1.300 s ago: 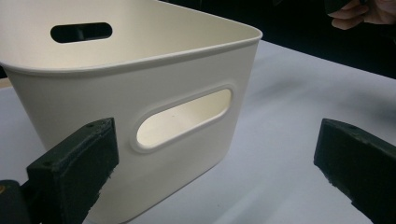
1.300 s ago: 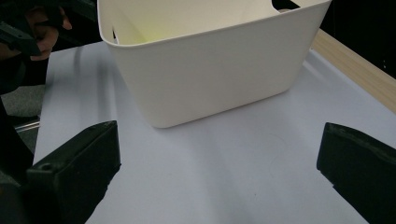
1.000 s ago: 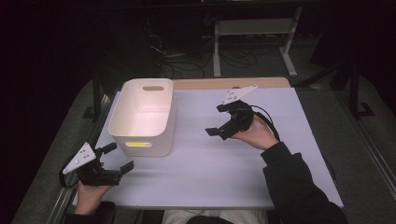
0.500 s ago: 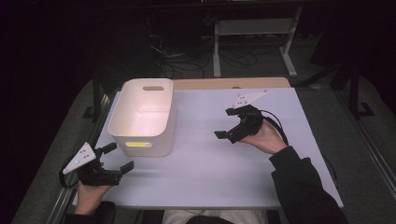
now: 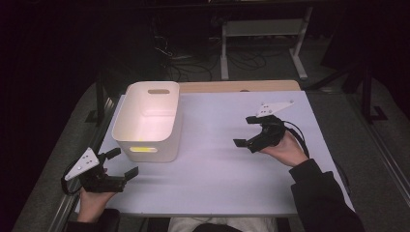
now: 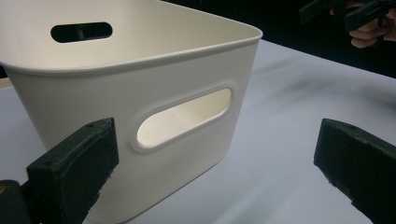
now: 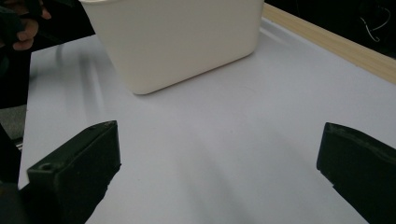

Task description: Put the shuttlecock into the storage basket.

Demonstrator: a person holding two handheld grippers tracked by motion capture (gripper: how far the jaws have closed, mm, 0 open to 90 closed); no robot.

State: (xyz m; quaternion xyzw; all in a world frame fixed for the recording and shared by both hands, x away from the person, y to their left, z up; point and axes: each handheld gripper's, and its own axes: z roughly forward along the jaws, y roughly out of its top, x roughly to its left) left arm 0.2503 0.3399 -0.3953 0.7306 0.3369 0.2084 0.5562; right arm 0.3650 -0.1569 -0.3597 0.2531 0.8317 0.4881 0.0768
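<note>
A white plastic bin (image 5: 147, 121) with slot handles stands on the left part of the pale table (image 5: 217, 164); its inside looks empty. My left gripper (image 5: 121, 163) is at the table's near left corner, just in front of the bin, open with nothing between its jaws. In the left gripper view the bin's near wall and handle slot (image 6: 184, 116) are close ahead. My right gripper (image 5: 247, 131) hovers over the right side of the table, open and holding nothing, pointing left toward the bin (image 7: 177, 37).
A wooden strip (image 5: 237, 86) runs along the table's far edge. Behind the table are a metal stand (image 5: 263, 36) and loose cables on a dark floor. White sheet lies bare between the bin and the right gripper.
The right gripper has drawn back to the right and slightly toward the near side, away from the bin. The left gripper has stayed in place.
</note>
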